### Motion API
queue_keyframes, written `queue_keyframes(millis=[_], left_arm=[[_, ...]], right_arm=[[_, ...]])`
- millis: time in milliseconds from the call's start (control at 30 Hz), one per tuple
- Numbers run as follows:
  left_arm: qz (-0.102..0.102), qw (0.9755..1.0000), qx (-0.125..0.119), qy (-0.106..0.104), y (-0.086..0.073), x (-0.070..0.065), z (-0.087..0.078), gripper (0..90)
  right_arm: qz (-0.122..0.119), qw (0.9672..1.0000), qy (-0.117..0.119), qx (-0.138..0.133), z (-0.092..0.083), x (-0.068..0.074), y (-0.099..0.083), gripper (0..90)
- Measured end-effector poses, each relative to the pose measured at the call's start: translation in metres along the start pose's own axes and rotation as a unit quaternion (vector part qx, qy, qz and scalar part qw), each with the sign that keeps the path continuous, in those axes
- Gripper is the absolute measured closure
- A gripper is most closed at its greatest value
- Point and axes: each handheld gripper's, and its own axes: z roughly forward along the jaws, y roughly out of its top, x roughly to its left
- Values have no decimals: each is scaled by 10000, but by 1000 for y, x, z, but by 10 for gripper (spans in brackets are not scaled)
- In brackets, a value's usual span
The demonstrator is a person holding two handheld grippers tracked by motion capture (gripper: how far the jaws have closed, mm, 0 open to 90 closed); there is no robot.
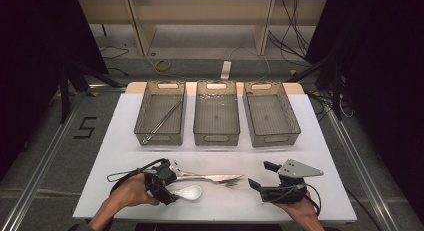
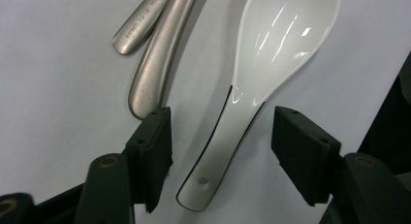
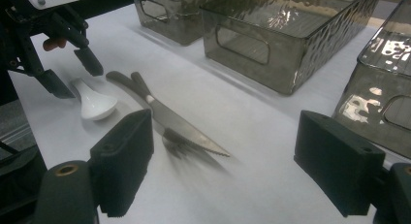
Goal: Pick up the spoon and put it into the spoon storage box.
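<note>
A white ceramic soup spoon [image 2: 271, 44] lies on the white table, bowl pointing away from me. My left gripper [image 2: 220, 141] straddles its handle, with a gap between each pad and the handle, so it is open. In the high view the left gripper [image 1: 171, 187] is at the front left with the spoon [image 1: 187, 192] beside it. A metal knife and fork [image 1: 210, 177] lie just behind, their handles [image 2: 160, 54] next to the spoon. My right gripper [image 1: 260, 174] rests open at the front right with nothing between its jaws [image 3: 223, 166]; it faces the knife [image 3: 179, 124].
Three smoky clear bins stand in a row at the back: left [image 1: 142, 111], middle [image 1: 216, 139], right [image 1: 295, 122]. The left bin holds a long thin metal utensil [image 1: 162, 122]. The table's front edge runs close under both hands.
</note>
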Motion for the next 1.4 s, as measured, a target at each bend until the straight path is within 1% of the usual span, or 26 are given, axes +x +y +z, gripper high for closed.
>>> queue_keyframes(millis=[100, 167, 233, 267, 300, 433, 533, 667, 767, 900, 967, 1067, 1233, 1400], left_arm=[[43, 10000, 65, 3, -1, 1, 2, 440], [61, 9999, 95, 46, -1, 1, 3, 458], [91, 9999, 130, 27, -2, 2, 4, 486], [92, 9999, 136, 24, -2, 1, 4, 500], [138, 9998, 141, 60, -2, 0, 5, 511], [133, 9998, 117, 99, -3, 0, 4, 560], [261, 9995, 169, 113, -2, -2, 4, 612], [332, 9993, 171, 78, -1, -4, 4, 677], [473, 9987, 182, 44, -1, -6, 4, 740], [358, 9993, 103, -21, -3, -5, 4, 762], [357, 9993, 102, -40, -3, -4, 3, 764], [289, 9995, 75, -102, -3, -3, 3, 767], [185, 9997, 71, -163, -4, -3, 2, 769], [142, 9997, 78, -189, -3, -3, 1, 770]], right_arm=[[-11, 10000, 4, 5, 0, 0, 0, 225], [0, 10000, 1, 9, 0, 0, 0, 225], [-10, 10000, 5, 13, 1, 1, 0, 225], [-23, 10000, 0, 12, 1, 1, 0, 225], [-24, 10000, 3, 17, 2, 1, 0, 225], [-69, 10000, 5, 23, 1, 4, 2, 226], [-106, 9999, -6, 47, 1, 5, 2, 225], [-102, 9999, -15, 44, 1, 6, 2, 226], [-136, 9999, -19, 76, 1, 7, 2, 226], [-135, 9999, -11, 50, 0, 7, 2, 226], [-137, 9999, -7, 46, 0, 7, 3, 226], [-140, 9999, -11, 54, 0, 7, 2, 226], [-131, 9999, -18, 31, -1, 7, 2, 227], [-132, 9999, -14, 31, -1, 7, 2, 227]])
